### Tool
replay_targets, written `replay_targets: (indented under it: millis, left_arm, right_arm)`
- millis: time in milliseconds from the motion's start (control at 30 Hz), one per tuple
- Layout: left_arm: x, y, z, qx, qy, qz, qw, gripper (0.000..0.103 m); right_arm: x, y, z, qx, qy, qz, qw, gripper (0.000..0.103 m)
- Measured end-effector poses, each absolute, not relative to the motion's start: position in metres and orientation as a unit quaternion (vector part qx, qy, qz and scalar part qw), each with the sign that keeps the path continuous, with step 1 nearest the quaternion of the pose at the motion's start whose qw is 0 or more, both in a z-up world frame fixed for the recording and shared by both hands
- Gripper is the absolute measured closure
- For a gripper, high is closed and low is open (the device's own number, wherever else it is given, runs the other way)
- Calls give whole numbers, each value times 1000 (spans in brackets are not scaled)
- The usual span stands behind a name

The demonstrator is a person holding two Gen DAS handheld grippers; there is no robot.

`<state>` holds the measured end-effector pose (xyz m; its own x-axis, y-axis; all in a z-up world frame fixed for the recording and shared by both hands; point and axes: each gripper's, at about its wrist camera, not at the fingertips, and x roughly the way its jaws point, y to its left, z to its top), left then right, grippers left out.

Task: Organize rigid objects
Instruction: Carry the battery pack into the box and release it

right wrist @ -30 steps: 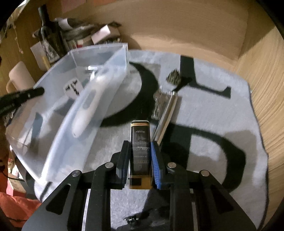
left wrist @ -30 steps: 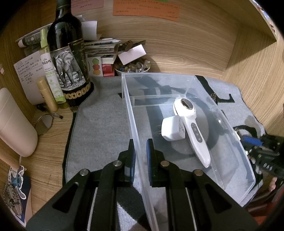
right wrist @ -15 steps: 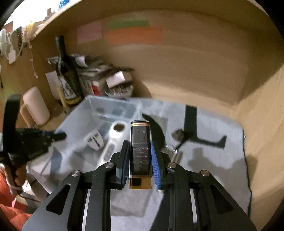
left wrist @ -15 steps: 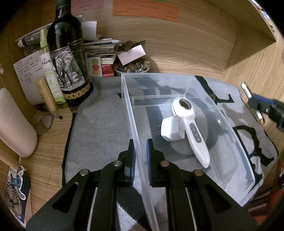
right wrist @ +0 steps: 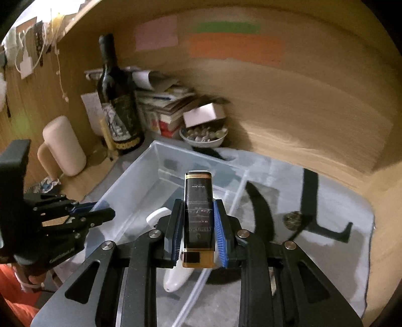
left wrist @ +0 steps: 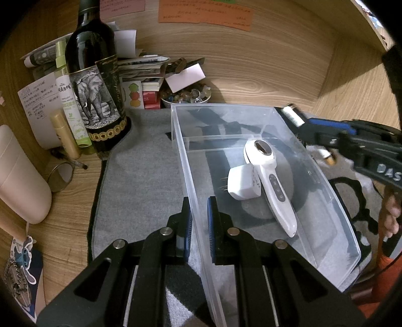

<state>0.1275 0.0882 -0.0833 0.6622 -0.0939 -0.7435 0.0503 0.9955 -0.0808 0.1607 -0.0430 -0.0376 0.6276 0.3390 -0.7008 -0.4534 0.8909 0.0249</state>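
- My right gripper [right wrist: 197,226] clenches the black-and-gold box [right wrist: 198,213], at frame centre over the clear bin [right wrist: 130,191]; half a second ago it was further back
- My left gripper [left wrist: 198,221] pinches the bin's near wall [left wrist: 193,201], unchanged
- Inside lie a white massager [left wrist: 271,181] touching a white plug adapter [left wrist: 242,185]
- Upper left: wine bottle [left wrist: 93,75], papers, bowl of stones [left wrist: 186,96]

Home desk nook, wood-grain walls closing in on three sides. Sticky notes [left wrist: 204,11] on back wall. Corner clutter: wine bottle [left wrist: 94,75] with elephant label, stacked papers and booklets [left wrist: 140,68], bowl of pebbles [left wrist: 186,96], handwritten note [left wrist: 36,100]. Grey lettered mat [left wrist: 140,163] covers the desktop. Personal, lived-in storage.
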Motion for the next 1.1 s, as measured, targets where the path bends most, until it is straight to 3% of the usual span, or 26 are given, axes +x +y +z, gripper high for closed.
replay_targets:
  millis: [667, 933, 1100]
  left_arm:
    - [128, 88, -84, -28, 407, -43, 912, 93]
    - [127, 88, -84, -27, 407, -44, 912, 93]
    - [127, 88, -84, -28, 407, -44, 912, 93]
  right_arm:
    - [191, -12, -74, -137, 435, 233, 859, 81]
    - [187, -16, -66, -131, 422, 230, 867, 69]
    - [182, -21, -57, -124, 407, 222, 877, 49]
